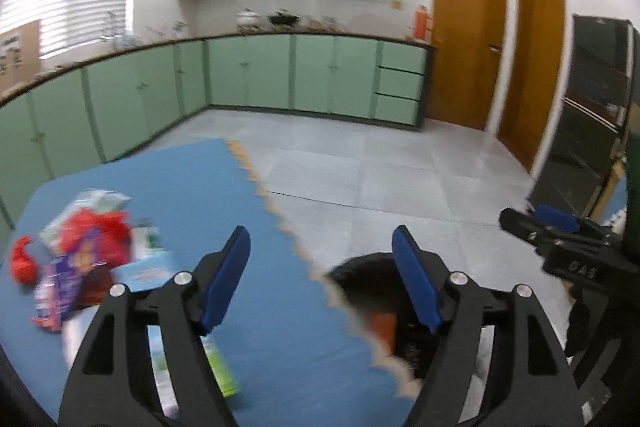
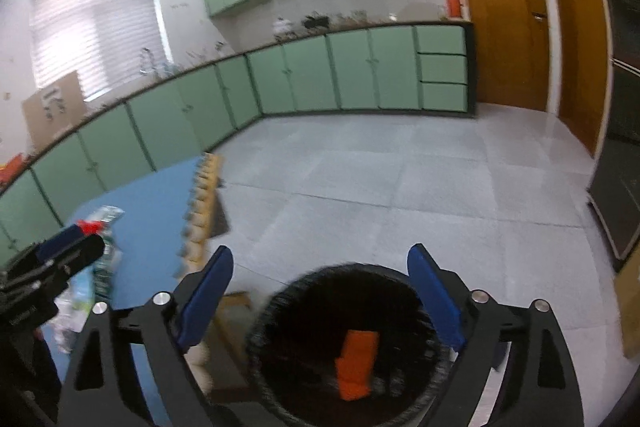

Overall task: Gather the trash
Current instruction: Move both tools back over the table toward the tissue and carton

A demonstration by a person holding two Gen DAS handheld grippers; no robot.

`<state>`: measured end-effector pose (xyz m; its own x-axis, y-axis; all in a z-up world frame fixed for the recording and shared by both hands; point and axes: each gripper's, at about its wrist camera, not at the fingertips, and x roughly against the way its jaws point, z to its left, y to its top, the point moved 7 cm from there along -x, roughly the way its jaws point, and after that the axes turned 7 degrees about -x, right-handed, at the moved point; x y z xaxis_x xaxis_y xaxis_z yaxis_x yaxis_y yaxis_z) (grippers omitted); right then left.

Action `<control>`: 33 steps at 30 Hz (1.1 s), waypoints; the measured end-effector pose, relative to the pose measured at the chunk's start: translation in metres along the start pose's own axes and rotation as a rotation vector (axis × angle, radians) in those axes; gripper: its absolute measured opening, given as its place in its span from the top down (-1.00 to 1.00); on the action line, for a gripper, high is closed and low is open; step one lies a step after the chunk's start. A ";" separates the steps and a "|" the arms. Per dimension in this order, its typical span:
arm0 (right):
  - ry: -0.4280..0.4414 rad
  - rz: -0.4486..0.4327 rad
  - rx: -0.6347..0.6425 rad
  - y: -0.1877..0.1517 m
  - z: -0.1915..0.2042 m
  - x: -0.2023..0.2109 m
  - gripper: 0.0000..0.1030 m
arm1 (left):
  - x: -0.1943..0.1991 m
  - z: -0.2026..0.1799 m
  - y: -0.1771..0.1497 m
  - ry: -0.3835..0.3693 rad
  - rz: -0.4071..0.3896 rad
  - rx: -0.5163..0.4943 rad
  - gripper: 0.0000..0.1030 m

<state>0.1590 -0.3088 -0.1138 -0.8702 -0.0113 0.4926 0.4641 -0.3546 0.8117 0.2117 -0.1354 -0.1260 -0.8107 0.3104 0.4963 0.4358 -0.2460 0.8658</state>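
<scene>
One black bin holding one orange packet, litter pile at nine o'clock, left gripper and right gripper both wide apart, empty.

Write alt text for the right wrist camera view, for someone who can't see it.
The right gripper hangs with its blue jaws wide open and empty above a round black bin that has an orange item lying inside. To the left, a blue mat holds scattered trash; green kitchen cabinets line the far walls.

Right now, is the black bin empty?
No. An orange piece lies inside the black bin, below the open right gripper.
</scene>
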 end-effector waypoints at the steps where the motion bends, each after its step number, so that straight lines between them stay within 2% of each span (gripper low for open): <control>1: 0.024 -0.007 0.009 -0.002 0.013 0.001 -0.72 | 0.009 0.012 -0.003 0.032 -0.007 0.009 -0.40; 5: 0.102 -0.042 0.084 -0.014 0.067 0.004 -0.72 | 0.040 0.053 -0.018 0.144 -0.033 0.042 -0.40; 9: 0.203 -0.018 0.120 -0.032 0.121 -0.002 -0.72 | 0.060 0.088 -0.044 0.229 -0.012 0.078 -0.40; 15: 0.251 0.006 0.175 -0.048 0.162 -0.005 -0.72 | 0.068 0.112 -0.076 0.239 0.064 0.174 -0.40; 22: 0.232 0.024 0.199 -0.054 0.169 -0.010 -0.72 | 0.052 0.108 -0.108 0.242 0.138 0.189 -0.40; 24: 0.229 0.034 0.203 -0.057 0.171 -0.014 -0.72 | 0.049 0.107 -0.112 0.242 0.150 0.193 -0.22; 29: 0.230 0.050 0.229 -0.067 0.177 -0.020 -0.72 | 0.048 0.110 -0.115 0.230 0.154 0.217 0.46; 30: 0.232 0.053 0.233 -0.070 0.178 -0.020 -0.72 | 0.050 0.111 -0.114 0.227 0.147 0.225 0.52; 33: 0.244 0.064 0.234 -0.076 0.181 -0.023 -0.72 | 0.056 0.111 -0.109 0.218 0.120 0.234 0.94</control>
<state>0.1732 -0.1123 -0.1301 -0.8391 -0.2599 0.4778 0.5194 -0.1222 0.8457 0.1621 0.0112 -0.1855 -0.8019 0.0822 0.5917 0.5903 -0.0437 0.8060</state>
